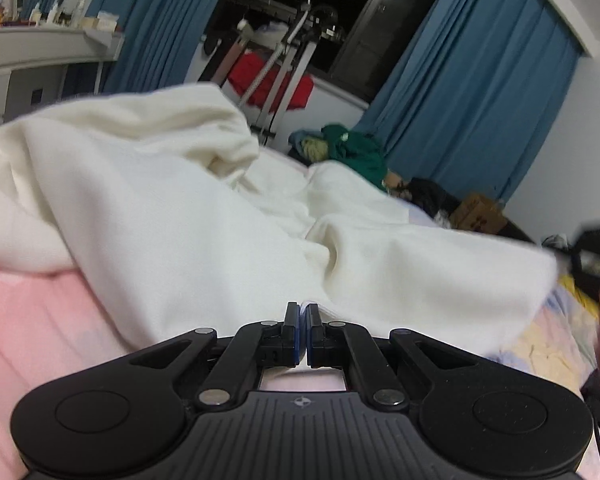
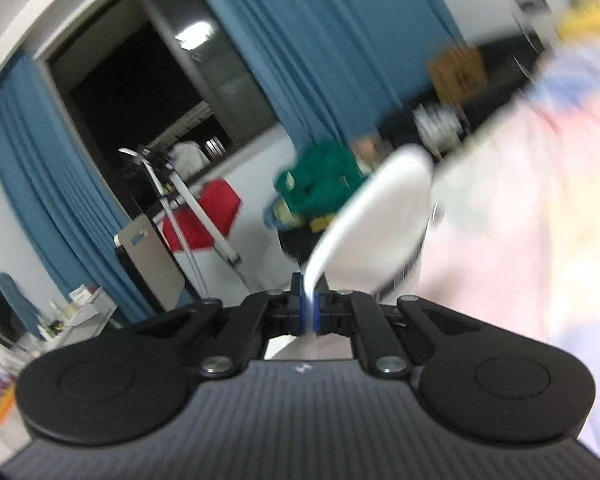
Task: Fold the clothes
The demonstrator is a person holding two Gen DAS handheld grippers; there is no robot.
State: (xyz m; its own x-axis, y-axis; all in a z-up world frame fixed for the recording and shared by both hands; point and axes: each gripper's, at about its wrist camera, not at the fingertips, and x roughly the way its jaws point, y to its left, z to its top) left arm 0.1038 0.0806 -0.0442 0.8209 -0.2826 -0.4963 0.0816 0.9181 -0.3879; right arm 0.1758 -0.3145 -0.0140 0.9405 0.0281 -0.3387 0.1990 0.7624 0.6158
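A cream white garment (image 1: pixel 172 208) lies rumpled across the pink bedsheet (image 1: pixel 28 320) in the left wrist view. My left gripper (image 1: pixel 304 312) is shut on the garment's near edge, low over the bed. In the blurred right wrist view, my right gripper (image 2: pixel 310 300) is shut on another edge of the white garment (image 2: pixel 380 220), which rises from between the pads in a lifted fold. The right gripper's dark body shows at the right edge of the left wrist view (image 1: pixel 592 252), at the garment's far corner.
A pile of green clothes (image 1: pixel 352 148) lies at the bed's far end. A drying rack with a red cloth (image 1: pixel 272 80) stands by the dark window, between blue curtains (image 1: pixel 480 92). A cardboard box (image 1: pixel 480 212) sits on the floor. A cluttered shelf (image 1: pixel 40 36) is at left.
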